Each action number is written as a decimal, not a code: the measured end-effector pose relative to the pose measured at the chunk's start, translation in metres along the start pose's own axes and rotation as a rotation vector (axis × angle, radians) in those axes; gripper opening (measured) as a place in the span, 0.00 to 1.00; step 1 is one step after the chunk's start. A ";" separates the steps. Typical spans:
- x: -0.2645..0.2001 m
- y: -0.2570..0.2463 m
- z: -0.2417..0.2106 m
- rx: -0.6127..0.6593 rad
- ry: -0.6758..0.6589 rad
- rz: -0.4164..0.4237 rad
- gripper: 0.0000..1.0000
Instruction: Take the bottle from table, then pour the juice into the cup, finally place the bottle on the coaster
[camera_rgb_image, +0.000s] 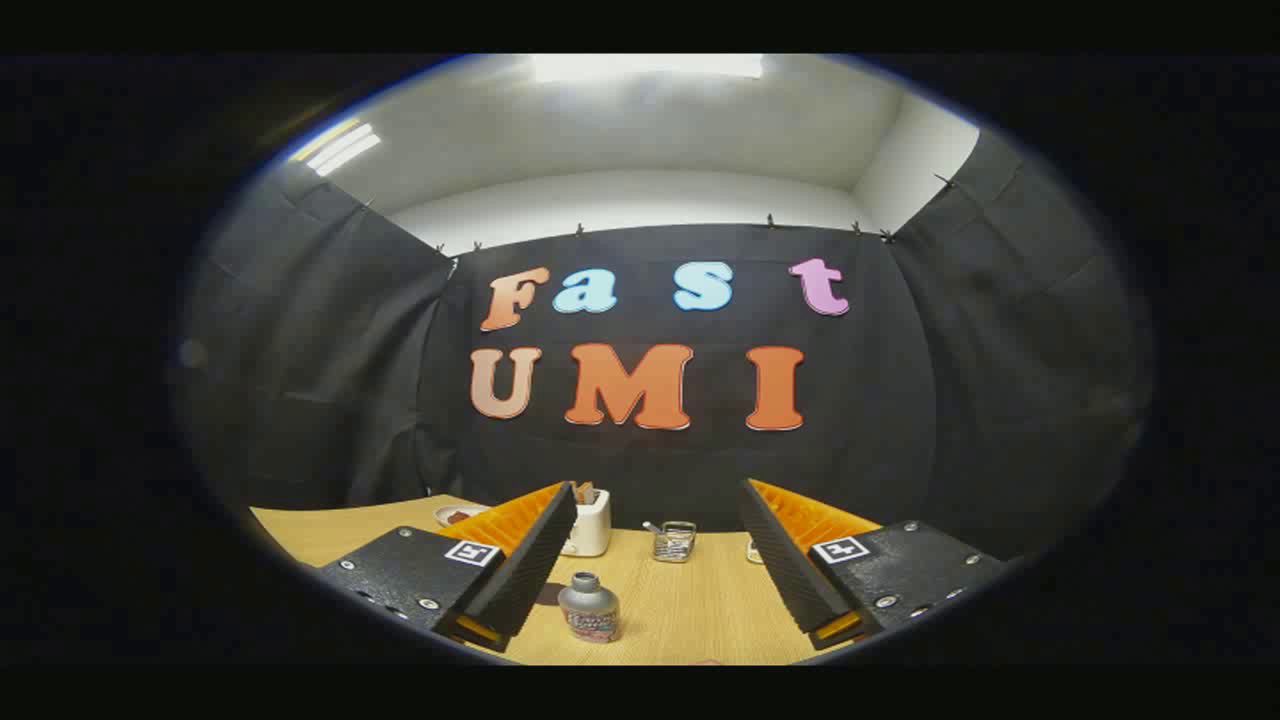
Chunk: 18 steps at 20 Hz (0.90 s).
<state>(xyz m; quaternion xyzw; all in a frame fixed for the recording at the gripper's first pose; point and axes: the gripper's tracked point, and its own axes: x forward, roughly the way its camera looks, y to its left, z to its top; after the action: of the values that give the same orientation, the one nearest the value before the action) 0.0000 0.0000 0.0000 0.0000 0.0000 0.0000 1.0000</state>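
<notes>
Gripper view: small squat bottle (588, 607), greyish with a colourful label and no cap, stands upright on the wooden table (690, 610) between the wide-open gripper (655, 585) fingers, nearer the left one, nothing held. White holder (588, 525) and glass cup (675, 541) sit beyond.

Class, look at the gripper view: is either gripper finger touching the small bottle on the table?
Apart. In the gripper view the open gripper has table showing between each finger and the bottle, which stands upright nearer one finger.
</notes>
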 end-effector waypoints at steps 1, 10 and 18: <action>-0.001 -0.001 0.001 -0.001 -0.002 -0.002 0.98; -0.003 0.018 -0.013 0.013 0.026 0.033 0.97; -0.006 0.033 -0.023 0.028 0.021 0.063 0.98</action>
<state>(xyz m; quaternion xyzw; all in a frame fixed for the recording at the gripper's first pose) -0.0061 0.0331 -0.0233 0.0140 0.0104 0.0315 0.9993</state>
